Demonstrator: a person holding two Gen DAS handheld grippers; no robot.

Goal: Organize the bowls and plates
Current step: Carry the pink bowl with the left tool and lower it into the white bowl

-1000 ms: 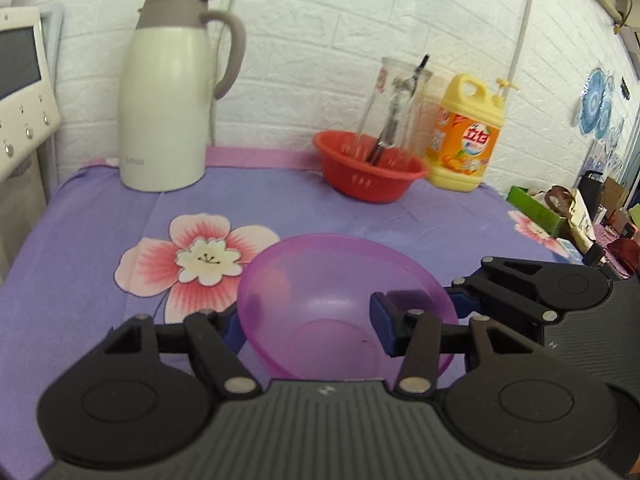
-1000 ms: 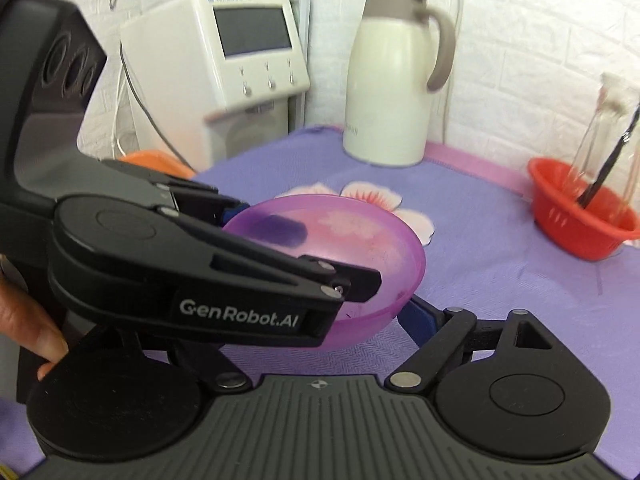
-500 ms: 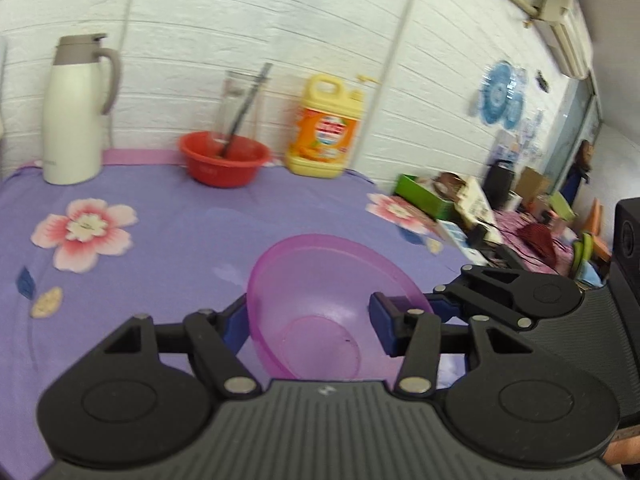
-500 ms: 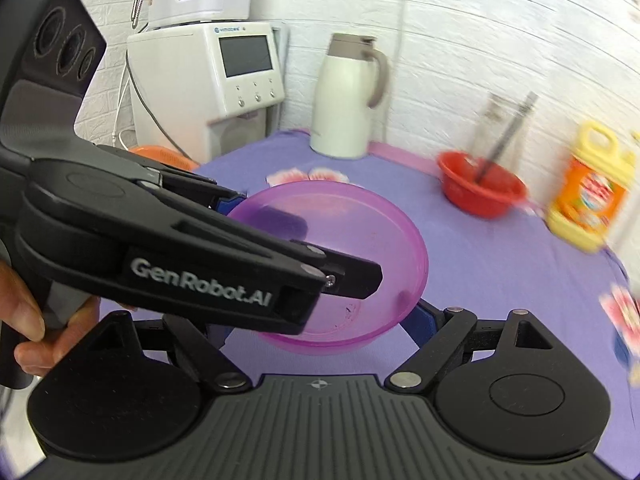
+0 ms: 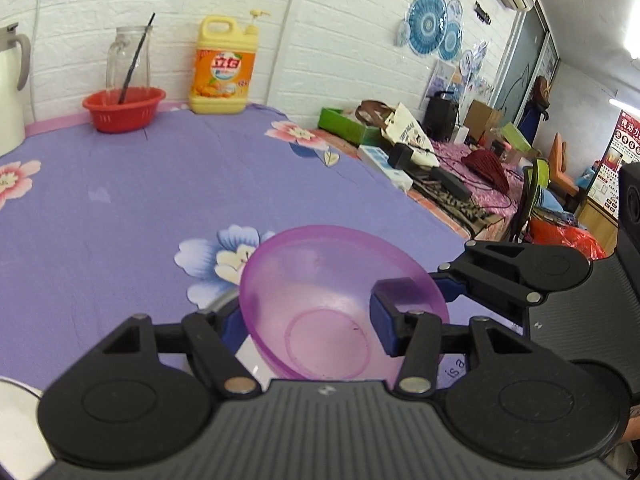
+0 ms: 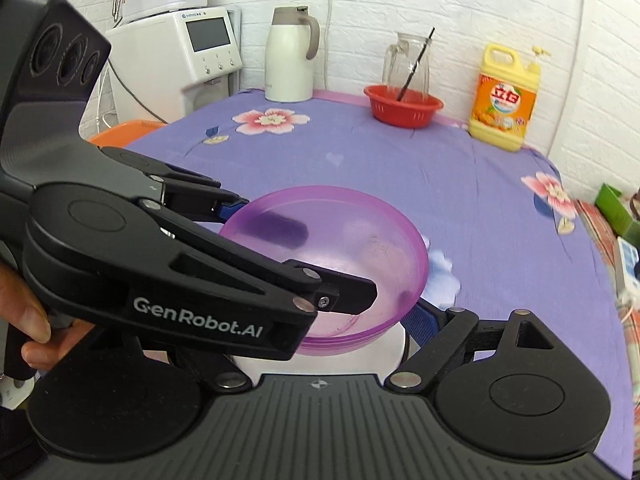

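A translucent purple bowl (image 5: 320,280) hangs just above the purple flowered tablecloth (image 5: 120,200), held from two sides. My left gripper (image 5: 312,316) is shut on it, one blue pad outside the left wall and the other inside the bowl. In the right wrist view the left gripper (image 6: 296,248) reaches in from the left over the purple bowl (image 6: 360,240). My right gripper (image 6: 320,320) has its right finger (image 6: 424,320) against the bowl's outer wall. Its left finger is hidden behind the other gripper. Something white (image 6: 320,360) lies under the bowl.
At the back wall stand a red basket (image 6: 402,110) with a glass jug, a yellow detergent bottle (image 6: 504,104) and a white thermos (image 6: 290,64). A water dispenser (image 6: 180,52) is at the left. A cluttered side table (image 5: 420,152) adjoins the right edge.
Both grippers have carried the purple bowl to the right across the table, from near the thermos and pink flower to the blue flower. Neither hold has changed.
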